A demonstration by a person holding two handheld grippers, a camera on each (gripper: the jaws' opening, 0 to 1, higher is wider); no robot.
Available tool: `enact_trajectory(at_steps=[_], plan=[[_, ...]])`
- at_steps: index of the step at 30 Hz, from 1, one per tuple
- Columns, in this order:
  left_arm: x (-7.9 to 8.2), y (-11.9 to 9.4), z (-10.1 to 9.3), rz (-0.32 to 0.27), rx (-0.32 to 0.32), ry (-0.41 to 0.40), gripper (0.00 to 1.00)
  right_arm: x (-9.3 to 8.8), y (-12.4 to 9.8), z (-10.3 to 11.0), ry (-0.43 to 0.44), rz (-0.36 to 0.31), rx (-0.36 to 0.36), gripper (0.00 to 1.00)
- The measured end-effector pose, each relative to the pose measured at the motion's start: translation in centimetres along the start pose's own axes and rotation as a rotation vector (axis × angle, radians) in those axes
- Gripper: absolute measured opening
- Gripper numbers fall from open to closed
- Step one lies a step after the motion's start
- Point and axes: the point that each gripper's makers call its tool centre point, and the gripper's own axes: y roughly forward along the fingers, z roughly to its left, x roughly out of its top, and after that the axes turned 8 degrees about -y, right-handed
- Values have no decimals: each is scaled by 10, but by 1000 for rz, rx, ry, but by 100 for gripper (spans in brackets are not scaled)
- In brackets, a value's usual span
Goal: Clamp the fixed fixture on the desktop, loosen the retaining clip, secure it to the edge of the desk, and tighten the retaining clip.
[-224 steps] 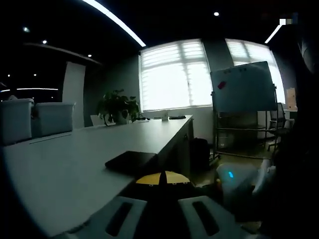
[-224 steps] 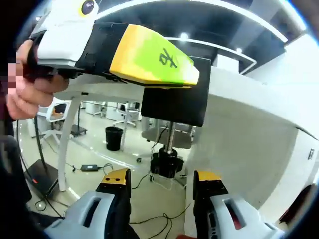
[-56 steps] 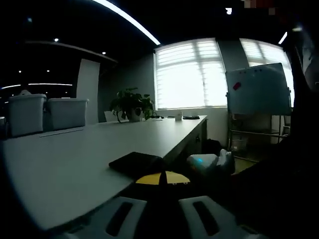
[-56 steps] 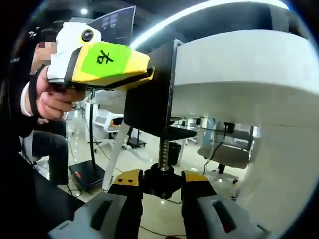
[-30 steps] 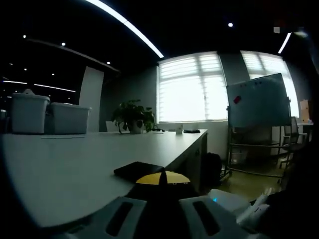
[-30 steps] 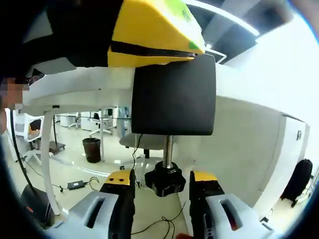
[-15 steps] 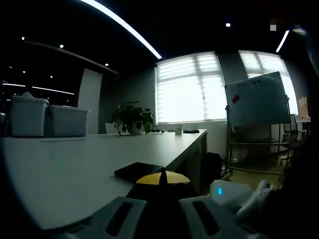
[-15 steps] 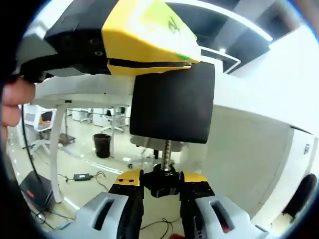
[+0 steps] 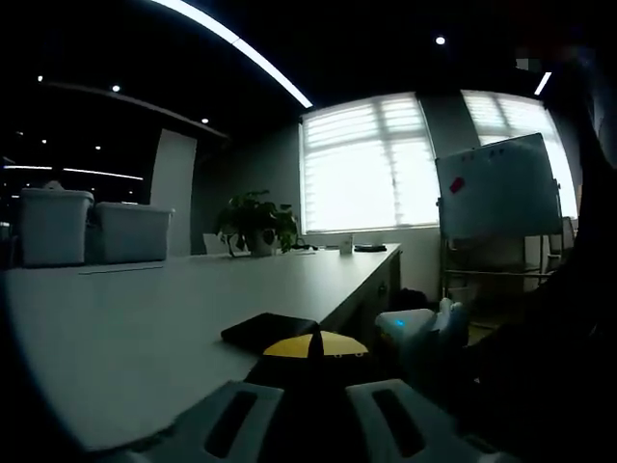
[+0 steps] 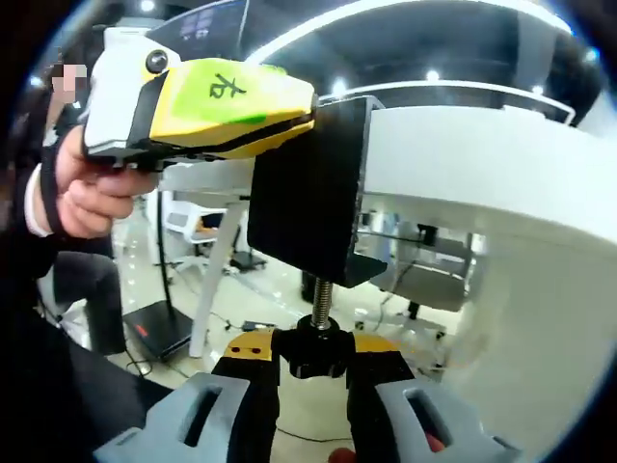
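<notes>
Dim and backlit in the left gripper view, windows (image 9: 366, 164) blown out, tabletop (image 9: 174, 309) grey and murky; bright, evenly lit in the right gripper view, ceiling strips (image 10: 386, 14) glaring, edges bowed and softly blurred.

A single handwritten character, possibly 右 though smeared, sits on the green patch (image 10: 231, 92) atop the left tongs (image 10: 289, 121).
</notes>
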Motion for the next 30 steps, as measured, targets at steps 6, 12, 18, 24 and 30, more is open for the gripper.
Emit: enact_trajectory(at_steps=[6,12,18,24,30], plan=[[0,2,0,33,-1,10,1,1,-2,6,1,-54,189,24],[-1,1,0,22,-12,-2,1,2,-3,7,-11,-80,235,25],[-1,3,-1,37,-12,-11,1,2,-4,7,3,-84,256,25],[-1,1,-1,1,-24,-32,1,-4,-5,6,30,-16,224,25],[-2,2,-3,27,-15,10,1,-7,-13,-11,-34,38,-41,34]])
